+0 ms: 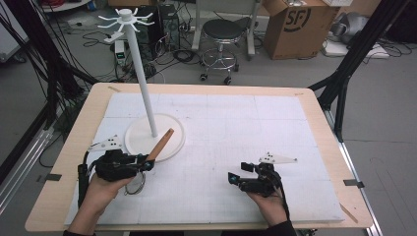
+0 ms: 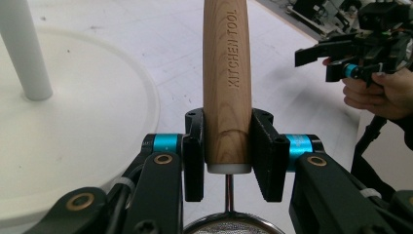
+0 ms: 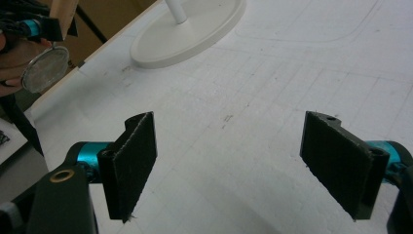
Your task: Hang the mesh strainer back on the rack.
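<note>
Smooth wooden handle (image 2: 227,83), metal mesh strainer (image 3: 46,68), glossy white stand (image 1: 154,135)

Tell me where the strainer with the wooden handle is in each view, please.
High view: strainer at lower left, held by the left hand-held gripper, handle pointing toward the stand base.
Left gripper view: handle at centre, between the jaws; mesh at the bottom edge.
Right gripper view: top left corner, mesh visible.
Shared landmark: white stand base.

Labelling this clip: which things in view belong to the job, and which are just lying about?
In the job:
- left gripper, shut on the strainer's wooden handle
- white hook stand
- right gripper, open

Lying about:
- stool
- cardboard box
- floor cables
</note>
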